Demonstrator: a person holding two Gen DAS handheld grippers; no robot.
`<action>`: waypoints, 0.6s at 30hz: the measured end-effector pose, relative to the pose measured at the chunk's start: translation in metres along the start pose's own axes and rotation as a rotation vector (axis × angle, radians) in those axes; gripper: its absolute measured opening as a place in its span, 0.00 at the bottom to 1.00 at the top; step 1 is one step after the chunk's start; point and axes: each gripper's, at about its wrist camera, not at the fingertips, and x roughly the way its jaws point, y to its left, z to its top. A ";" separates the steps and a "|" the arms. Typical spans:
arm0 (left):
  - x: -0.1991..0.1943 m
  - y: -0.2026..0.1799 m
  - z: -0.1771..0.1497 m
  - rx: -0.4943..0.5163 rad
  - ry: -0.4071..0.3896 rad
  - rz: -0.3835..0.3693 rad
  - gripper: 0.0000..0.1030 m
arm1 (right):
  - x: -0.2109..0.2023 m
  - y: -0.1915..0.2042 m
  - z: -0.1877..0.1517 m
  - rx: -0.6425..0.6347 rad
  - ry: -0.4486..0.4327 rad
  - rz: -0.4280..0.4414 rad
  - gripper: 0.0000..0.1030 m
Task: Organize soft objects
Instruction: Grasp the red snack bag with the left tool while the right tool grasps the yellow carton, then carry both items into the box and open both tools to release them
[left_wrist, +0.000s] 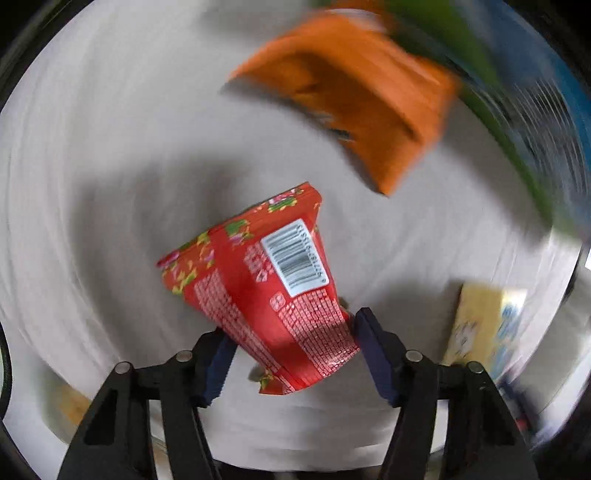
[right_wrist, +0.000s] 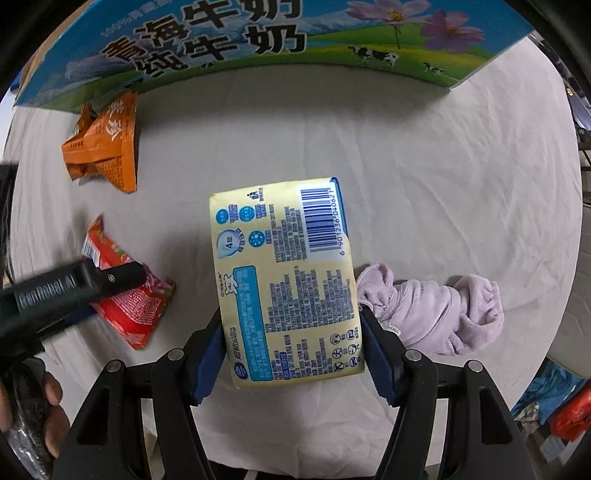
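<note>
Both packs gripped: left tongs (left_wrist: 291, 343) clamp red pouch (left_wrist: 258, 288), right tongs (right_wrist: 291, 343) clamp yellow pack (right_wrist: 284, 280). Next we carry toward far milk box (right_wrist: 258, 40).

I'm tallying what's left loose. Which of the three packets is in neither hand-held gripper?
The orange packet, lying on the white cloth near the milk carton box. The red packet is in the left hand-held gripper, the yellow packet in the right.

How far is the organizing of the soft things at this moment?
Nothing looks put away yet. In hand: the left gripper holds the red packet, the right gripper holds the yellow pack. Left on the cloth: the orange packet and the lilac garment. The milk box stands behind.
</note>
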 end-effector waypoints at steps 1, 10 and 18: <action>-0.001 -0.012 -0.007 0.105 -0.020 0.047 0.56 | 0.002 -0.001 0.000 -0.002 0.014 0.010 0.67; 0.013 -0.024 -0.006 0.202 -0.012 0.140 0.59 | 0.024 0.006 0.007 -0.033 0.035 0.004 0.67; 0.006 0.011 -0.015 0.098 -0.086 0.132 0.45 | 0.030 0.010 0.021 0.027 0.028 -0.002 0.65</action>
